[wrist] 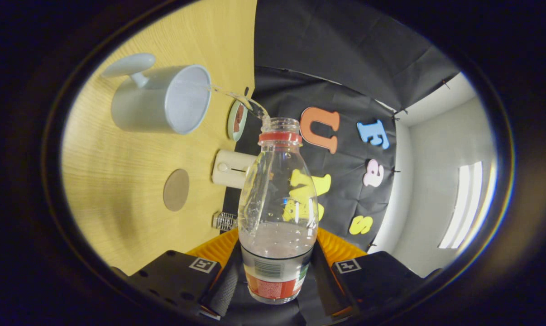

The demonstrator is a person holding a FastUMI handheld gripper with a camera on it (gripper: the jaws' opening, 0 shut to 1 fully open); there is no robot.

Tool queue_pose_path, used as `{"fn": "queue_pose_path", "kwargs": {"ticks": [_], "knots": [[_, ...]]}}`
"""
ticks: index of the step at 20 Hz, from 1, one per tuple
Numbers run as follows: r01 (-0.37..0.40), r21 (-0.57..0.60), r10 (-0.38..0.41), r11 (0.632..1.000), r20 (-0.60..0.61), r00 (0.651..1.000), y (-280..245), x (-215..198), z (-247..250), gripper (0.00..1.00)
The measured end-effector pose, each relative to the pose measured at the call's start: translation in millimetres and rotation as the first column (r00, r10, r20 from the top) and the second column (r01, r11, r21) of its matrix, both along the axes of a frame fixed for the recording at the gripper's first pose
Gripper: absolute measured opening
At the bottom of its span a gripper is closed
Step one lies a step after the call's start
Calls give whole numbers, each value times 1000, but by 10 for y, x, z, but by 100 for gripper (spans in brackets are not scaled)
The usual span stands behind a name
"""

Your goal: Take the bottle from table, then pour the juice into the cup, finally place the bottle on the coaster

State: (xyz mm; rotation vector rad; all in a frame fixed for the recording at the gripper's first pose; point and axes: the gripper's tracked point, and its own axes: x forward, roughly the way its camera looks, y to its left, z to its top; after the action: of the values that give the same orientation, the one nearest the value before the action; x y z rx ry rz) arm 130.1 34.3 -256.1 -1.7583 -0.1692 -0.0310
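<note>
We see the gripper (276, 267) clamped on the bottle (277, 213), both fingers pressing its lower body. The bottle is tipped, and a thin clear stream (237, 97) runs from its mouth into the white cup (162, 99) on the wooden table (114, 181). A round coaster (176, 189) lies near the cup.

Gripper (276, 271) rolled sideways, both fingers clamped on the bottle (277, 203).

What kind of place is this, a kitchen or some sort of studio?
Probably a recording booth, not a kitchen: black cloth hangs as a wall behind a wooden table, where only a cup, a coaster and a few props sit. The gripper holds a bottle, pouring.
</note>
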Motion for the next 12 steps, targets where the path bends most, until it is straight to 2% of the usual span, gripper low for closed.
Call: {"fn": "queue_pose_path", "kwargs": {"ticks": [3,12], "knots": [[-11,-1,11,1000,-3,1000,64,-20,-9,80],[23,-69,-24,997,-7,1000,1,-69,13,80]]}}
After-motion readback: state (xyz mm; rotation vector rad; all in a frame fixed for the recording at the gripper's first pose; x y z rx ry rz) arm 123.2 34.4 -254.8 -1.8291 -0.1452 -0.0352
